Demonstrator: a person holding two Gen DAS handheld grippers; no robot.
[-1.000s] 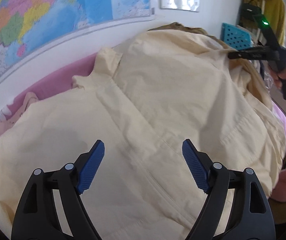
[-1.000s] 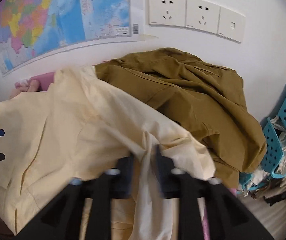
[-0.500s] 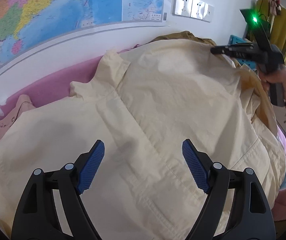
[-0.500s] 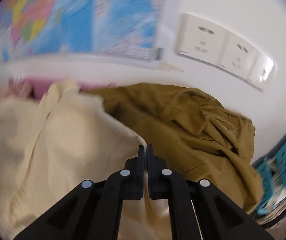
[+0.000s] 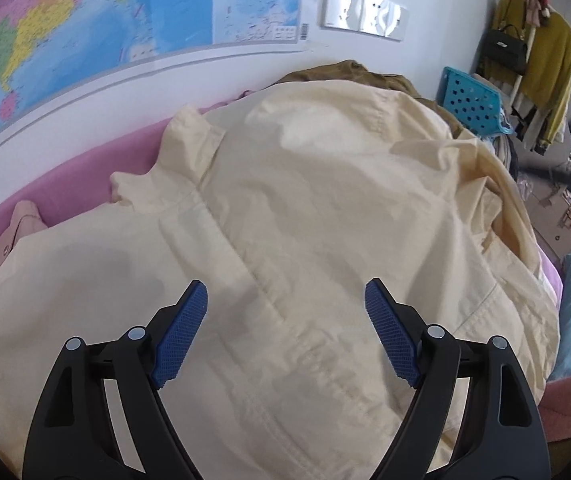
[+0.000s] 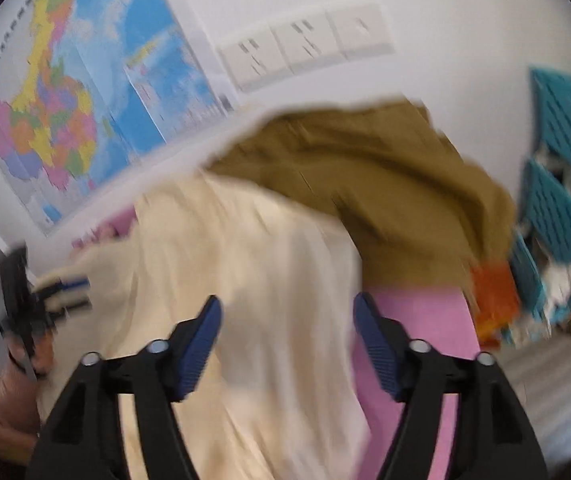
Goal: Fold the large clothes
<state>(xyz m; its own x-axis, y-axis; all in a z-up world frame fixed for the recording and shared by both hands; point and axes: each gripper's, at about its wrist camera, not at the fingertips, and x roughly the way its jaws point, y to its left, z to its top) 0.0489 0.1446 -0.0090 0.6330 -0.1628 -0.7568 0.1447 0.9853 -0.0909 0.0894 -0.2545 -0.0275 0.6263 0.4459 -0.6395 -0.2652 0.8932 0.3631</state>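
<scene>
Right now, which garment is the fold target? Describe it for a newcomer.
Find the wall map; below it runs a pink bed. The cream jacket sprawls across it, palest and on top, covering the olive-brown jacket behind.

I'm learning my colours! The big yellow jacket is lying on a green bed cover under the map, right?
Almost. The pale yellow jacket does lie under the map, but the bed cover is pink, not green. The left wrist view shows it.
</scene>
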